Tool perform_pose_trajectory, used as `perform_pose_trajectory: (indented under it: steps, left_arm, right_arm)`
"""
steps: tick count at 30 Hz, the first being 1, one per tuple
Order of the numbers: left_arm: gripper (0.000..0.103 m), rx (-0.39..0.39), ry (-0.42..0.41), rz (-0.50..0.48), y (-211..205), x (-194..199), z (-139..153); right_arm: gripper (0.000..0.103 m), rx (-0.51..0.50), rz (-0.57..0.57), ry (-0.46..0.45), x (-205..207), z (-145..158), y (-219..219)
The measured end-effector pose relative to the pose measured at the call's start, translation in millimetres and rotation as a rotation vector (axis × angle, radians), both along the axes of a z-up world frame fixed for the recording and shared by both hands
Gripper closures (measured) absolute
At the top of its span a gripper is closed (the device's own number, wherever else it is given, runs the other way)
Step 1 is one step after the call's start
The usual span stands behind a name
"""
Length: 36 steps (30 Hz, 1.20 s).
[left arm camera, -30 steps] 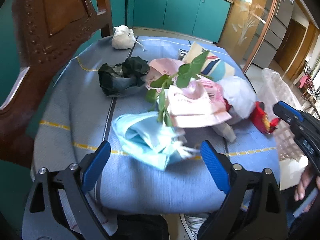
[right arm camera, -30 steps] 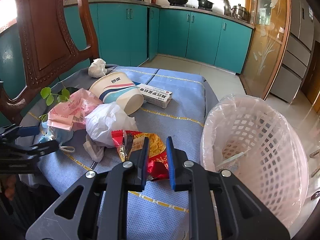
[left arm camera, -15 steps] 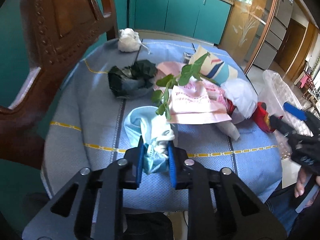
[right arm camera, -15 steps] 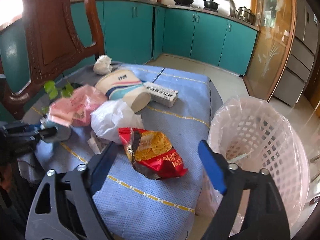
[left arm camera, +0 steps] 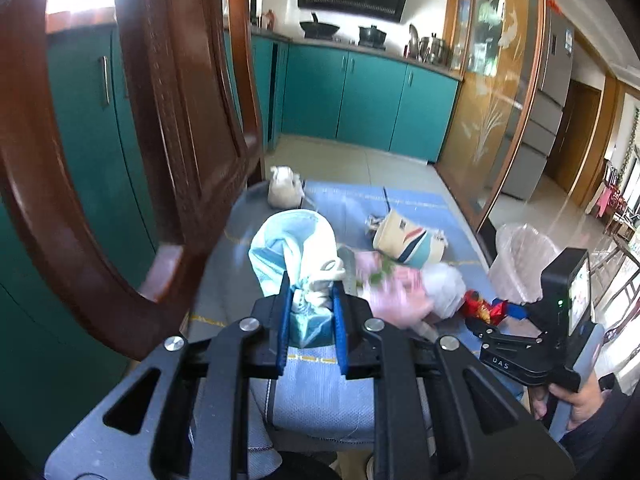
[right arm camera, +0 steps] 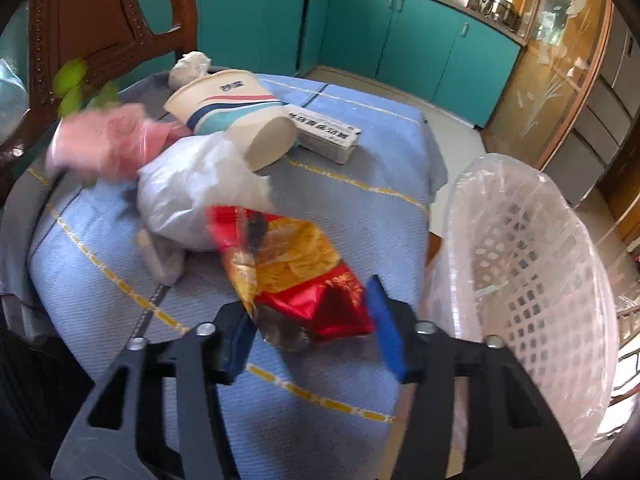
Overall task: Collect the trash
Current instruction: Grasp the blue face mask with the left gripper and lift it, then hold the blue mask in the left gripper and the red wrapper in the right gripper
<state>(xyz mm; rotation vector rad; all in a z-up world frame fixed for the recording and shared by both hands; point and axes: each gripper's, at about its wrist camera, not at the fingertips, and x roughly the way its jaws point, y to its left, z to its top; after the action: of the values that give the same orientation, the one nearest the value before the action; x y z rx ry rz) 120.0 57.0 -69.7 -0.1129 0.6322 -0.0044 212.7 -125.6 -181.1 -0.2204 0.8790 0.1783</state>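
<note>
Face mask [left arm camera: 294, 256], soft, light and floppy, hangs bunched between the pinched jaws of the left gripper [left arm camera: 310, 328], clear of the table. Right gripper [right arm camera: 316, 330] is closing around a crinkly, slippery snack bag [right arm camera: 298, 270]. At two o'clock stands the lined basket [right arm camera: 532, 248]; a chair [left arm camera: 160, 120] crowds nine o'clock.

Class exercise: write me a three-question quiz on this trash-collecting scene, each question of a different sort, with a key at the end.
1. True or false: the left gripper holds a blue face mask.
2. What lies between the closing right gripper's jaws? A paper cup; B red snack bag; C small box.
3. Fill in: the white basket is lined with a clear plastic ____.

Key: 1 true. 2 B, the red snack bag. 3 bag.
</note>
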Motion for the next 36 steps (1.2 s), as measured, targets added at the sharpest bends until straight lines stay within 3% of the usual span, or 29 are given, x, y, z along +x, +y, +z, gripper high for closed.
perform_pose_trajectory:
  steps: [5,10,36]
  left_arm:
    - [0.084,0.009,-0.042,0.005,-3,-10,12]
    - [0.084,0.016,-0.057,0.006,-4,-13,15]
    - [0.084,0.034,-0.122,0.011,-13,-25,14]
  right_arm:
    - [0.069,0.020,-0.014,-0.037,-4,9,-6]
    - [0.075,0.042,-0.038,-0.073,-7,17,-13]
    - [0.075,0.072,-0.047,-0.178,-20,39,-18]
